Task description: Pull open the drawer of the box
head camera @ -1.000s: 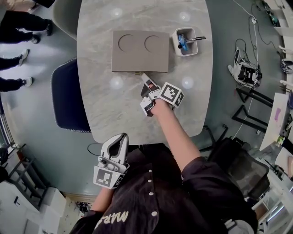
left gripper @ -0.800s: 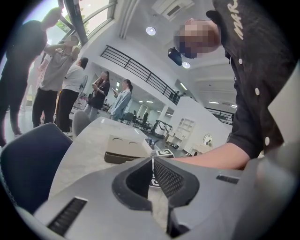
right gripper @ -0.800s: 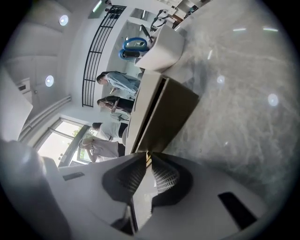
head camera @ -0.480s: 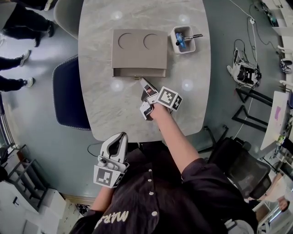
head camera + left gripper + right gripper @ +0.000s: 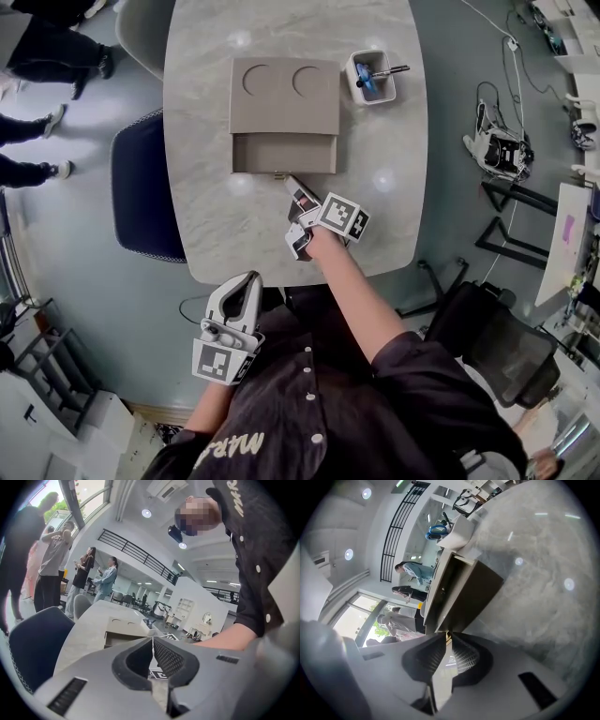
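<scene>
A flat tan box [image 5: 284, 94] with two round recesses in its lid lies on the grey marble table [image 5: 211, 220]. Its drawer [image 5: 284, 155] stands pulled out toward me, its inside dark and shallow. My right gripper [image 5: 287, 179] is shut on the small handle [image 5: 279, 175] at the middle of the drawer front. In the right gripper view the drawer [image 5: 464, 597] fills the centre and the right gripper [image 5: 449, 637] pinches the handle [image 5: 448, 633]. My left gripper [image 5: 251, 278] hangs shut and empty below the table's near edge; the left gripper [image 5: 152, 641] points at the box [image 5: 123, 630].
A white pen holder [image 5: 372, 78] with a blue item and a pen stands right of the box. A dark blue chair [image 5: 145, 187] sits at the table's left side. People [image 5: 37, 56] stand at the far left. Cables and stands [image 5: 502, 150] clutter the floor to the right.
The drawer has slid out of the box toward me, from closed to well open. My right gripper has drawn back with the handle; the left gripper has stayed put.
</scene>
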Demonstrator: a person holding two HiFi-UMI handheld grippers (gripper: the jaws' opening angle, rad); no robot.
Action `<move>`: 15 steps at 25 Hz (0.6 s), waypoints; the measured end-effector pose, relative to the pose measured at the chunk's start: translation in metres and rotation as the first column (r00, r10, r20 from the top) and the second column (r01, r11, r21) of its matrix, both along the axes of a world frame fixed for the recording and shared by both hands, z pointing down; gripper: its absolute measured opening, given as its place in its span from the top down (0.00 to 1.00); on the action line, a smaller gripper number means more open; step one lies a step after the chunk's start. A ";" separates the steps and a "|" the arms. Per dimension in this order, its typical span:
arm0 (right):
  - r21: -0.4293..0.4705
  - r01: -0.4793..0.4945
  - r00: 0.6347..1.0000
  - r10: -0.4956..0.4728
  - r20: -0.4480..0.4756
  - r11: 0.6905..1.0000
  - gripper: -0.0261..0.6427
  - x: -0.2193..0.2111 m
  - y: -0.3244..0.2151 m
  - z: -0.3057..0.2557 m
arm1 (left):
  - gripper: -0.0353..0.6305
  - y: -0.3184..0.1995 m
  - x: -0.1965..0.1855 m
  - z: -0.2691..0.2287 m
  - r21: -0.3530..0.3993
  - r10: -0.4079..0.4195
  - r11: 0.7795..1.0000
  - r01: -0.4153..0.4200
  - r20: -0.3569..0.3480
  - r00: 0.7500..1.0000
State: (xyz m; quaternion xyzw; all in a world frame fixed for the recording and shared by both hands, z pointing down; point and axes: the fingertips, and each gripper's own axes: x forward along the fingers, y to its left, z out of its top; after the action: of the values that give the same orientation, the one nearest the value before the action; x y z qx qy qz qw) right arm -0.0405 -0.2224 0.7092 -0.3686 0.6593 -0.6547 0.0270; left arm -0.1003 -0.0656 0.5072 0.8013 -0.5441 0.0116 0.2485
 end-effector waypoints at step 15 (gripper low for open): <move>-0.016 0.002 1.000 -0.002 -0.002 1.000 0.92 0.009 0.052 0.000 | 0.92 0.009 0.008 -0.002 0.009 0.013 1.000 -0.013 0.006 1.000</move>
State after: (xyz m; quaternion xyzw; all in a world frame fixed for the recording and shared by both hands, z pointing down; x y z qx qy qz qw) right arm -0.0312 -0.1702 0.7087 -0.3686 0.6545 -0.6597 0.0226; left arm -0.0927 -0.0566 0.5047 0.8060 -0.5395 0.0130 0.2431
